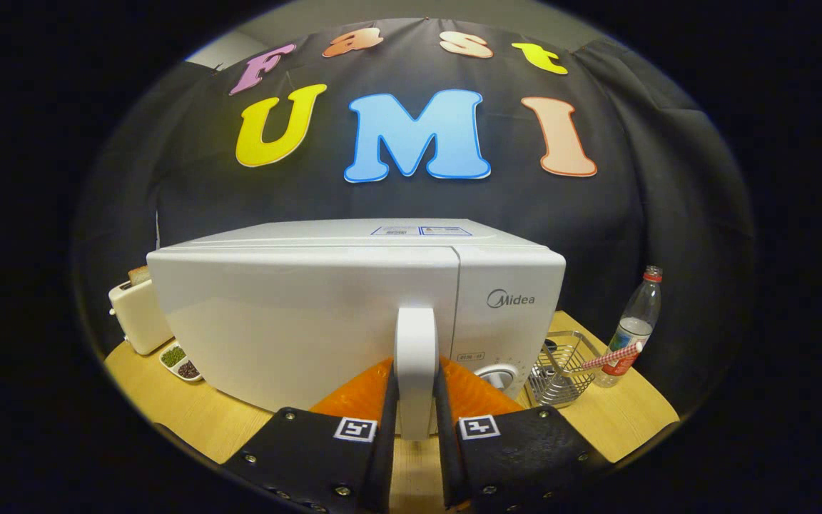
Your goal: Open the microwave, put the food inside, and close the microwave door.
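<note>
Microwave [311,314] sits dead ahead on the wooden table [190,414], toaster [138,314] to its left. Your gripper [416,421] is clamped on the upright door handle [416,357], one finger each side; wire basket [561,368] and water bottle [636,325] off right.

Booth background, as we see it: black cloth wall [618,214], creased, hung across the back; a strip of pale wall or ceiling [411,11] above its top edge. Furniture: one light wooden table [168,400] with a rounded edge. Lighting: even, with soft shading on the cloth.
</note>
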A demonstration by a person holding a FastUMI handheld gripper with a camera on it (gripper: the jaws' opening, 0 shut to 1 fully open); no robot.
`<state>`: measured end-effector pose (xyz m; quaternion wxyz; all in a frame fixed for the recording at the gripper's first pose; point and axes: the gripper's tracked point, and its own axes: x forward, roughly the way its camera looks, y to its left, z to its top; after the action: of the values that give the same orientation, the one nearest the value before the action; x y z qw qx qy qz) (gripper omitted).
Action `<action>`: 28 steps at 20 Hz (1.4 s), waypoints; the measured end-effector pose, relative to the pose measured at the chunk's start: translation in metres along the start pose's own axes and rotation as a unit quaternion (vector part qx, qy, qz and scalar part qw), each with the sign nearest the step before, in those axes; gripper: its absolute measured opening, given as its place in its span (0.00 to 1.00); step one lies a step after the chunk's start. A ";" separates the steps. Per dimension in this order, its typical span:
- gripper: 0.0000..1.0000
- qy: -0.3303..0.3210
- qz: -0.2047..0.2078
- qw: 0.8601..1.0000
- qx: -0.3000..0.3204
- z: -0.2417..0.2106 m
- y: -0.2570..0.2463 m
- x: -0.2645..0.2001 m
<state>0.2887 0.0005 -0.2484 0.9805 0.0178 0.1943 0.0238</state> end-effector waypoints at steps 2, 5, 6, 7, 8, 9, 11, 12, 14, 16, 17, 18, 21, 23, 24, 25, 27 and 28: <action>0.28 0.004 -0.001 1.000 0.002 -0.003 0.001 0.006; 0.10 0.013 -0.008 1.000 -0.006 -0.003 0.000 0.005; 0.10 0.016 -0.003 1.000 -0.002 -0.003 0.001 0.004; 0.10 0.020 0.002 1.000 0.000 -0.004 0.003 0.003; 0.10 0.024 0.005 1.000 -0.004 -0.007 0.005 -0.004; 0.10 0.019 0.004 1.000 -0.017 -0.009 0.006 -0.014; 0.10 0.017 -0.006 1.000 -0.020 -0.013 0.007 -0.028; 0.10 0.023 -0.011 1.000 -0.012 -0.015 0.009 -0.032; 0.10 0.033 -0.018 0.999 0.000 -0.019 0.012 -0.043; 0.11 0.039 -0.018 0.999 0.008 -0.023 0.019 -0.059; 0.13 0.042 -0.015 0.999 0.013 -0.026 0.023 -0.068; 0.16 0.045 -0.010 0.999 0.016 -0.029 0.027 -0.078; 0.20 0.050 0.007 0.999 0.014 -0.037 0.043 -0.104; 0.22 0.052 0.012 0.999 0.009 -0.042 0.053 -0.120; 0.22 0.052 0.012 0.999 0.006 -0.044 0.059 -0.127; 0.23 0.052 0.012 0.999 0.004 -0.046 0.064 -0.134; 0.23 0.053 0.011 0.999 0.005 -0.050 0.073 -0.145; 0.23 0.054 0.011 0.998 0.006 -0.054 0.080 -0.151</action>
<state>0.1259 0.0733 -0.2374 0.9681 0.0251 0.2467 0.0345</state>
